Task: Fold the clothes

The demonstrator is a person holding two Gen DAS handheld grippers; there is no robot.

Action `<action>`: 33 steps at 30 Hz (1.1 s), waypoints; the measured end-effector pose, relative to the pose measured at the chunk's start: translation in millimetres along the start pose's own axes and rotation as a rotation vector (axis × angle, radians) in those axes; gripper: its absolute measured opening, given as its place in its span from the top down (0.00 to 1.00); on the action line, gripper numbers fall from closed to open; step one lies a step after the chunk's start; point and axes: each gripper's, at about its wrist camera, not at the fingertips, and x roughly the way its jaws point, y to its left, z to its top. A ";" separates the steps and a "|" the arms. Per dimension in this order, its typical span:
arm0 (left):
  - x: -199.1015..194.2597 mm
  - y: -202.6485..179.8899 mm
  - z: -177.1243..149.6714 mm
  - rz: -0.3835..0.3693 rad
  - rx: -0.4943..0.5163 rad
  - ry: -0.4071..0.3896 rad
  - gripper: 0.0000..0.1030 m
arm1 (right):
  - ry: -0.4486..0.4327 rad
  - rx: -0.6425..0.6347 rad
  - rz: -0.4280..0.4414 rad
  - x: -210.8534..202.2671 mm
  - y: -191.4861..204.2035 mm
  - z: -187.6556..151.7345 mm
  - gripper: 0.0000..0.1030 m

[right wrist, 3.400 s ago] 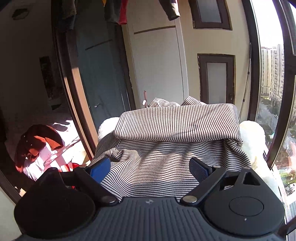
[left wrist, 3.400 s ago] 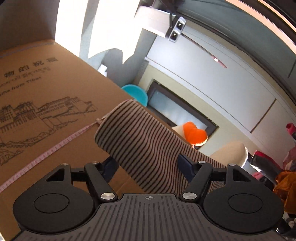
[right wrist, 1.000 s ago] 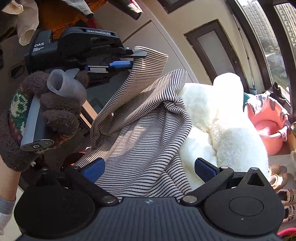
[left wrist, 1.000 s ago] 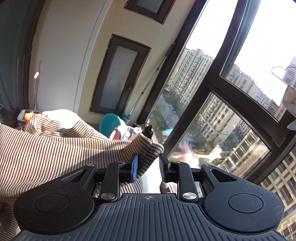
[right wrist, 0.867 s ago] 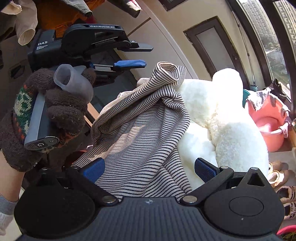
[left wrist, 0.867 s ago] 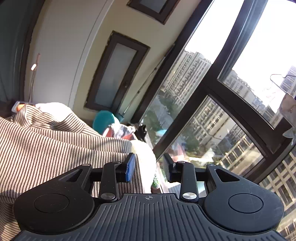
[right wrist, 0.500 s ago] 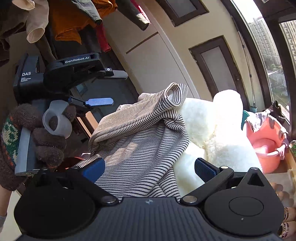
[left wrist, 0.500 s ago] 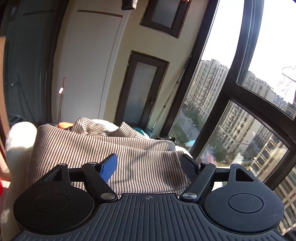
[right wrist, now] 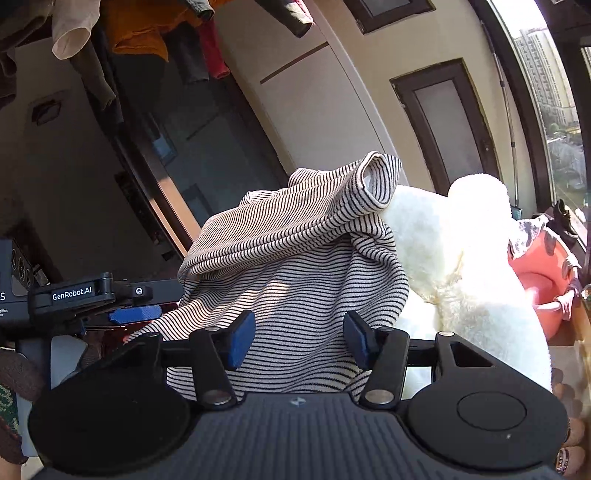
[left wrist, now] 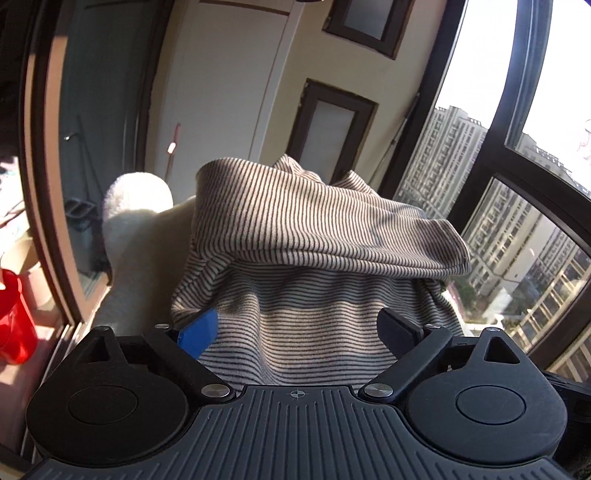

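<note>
In the left wrist view, a balcony-like room has a cream wall with dark-framed doors and a tall window (left wrist: 517, 155) giving onto apartment blocks. A striped top (left wrist: 314, 258) lies draped over a fluffy white plush cushion (left wrist: 136, 229), its upper layer folded back over the lower one. A red container (left wrist: 13, 317) sits at the left edge by the sliding-door frame. The left gripper (left wrist: 301, 330) points down at the lower part of the cloth; its jaws are opening wide, the fabric lies between the blue pads, and neither pad presses on it.

In the right wrist view, hanging clothes (right wrist: 147, 33) fill the top left and a pink basin (right wrist: 546, 280) with laundry stands to the right below the window. The striped top (right wrist: 295, 266) hangs over the plush cushion (right wrist: 472, 266), one cuff or hem opening raised at its top. The right gripper (right wrist: 299, 339) points at the lower edge of the cloth, jaws closing, with fabric between the pads; whether they already pinch it is hard to tell. The left gripper (right wrist: 133, 306) shows at the left, level, held by a knit-gloved hand (right wrist: 14, 387).
</note>
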 end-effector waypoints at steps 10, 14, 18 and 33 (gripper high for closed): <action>-30.7 68.5 -26.6 -0.133 -0.099 0.115 0.04 | 0.045 -0.072 -0.193 22.8 33.5 -22.0 0.30; -26.8 76.1 -36.7 -0.222 -0.097 0.164 0.04 | 0.043 -0.163 -0.270 35.4 52.2 -32.9 0.20; -26.0 72.8 -49.4 -0.264 -0.090 0.176 0.04 | 0.044 -0.139 -0.274 37.0 49.6 -32.3 0.19; -45.0 40.9 -72.0 -0.120 -0.006 0.059 0.32 | 0.061 -0.129 -0.163 38.0 34.4 -29.8 0.07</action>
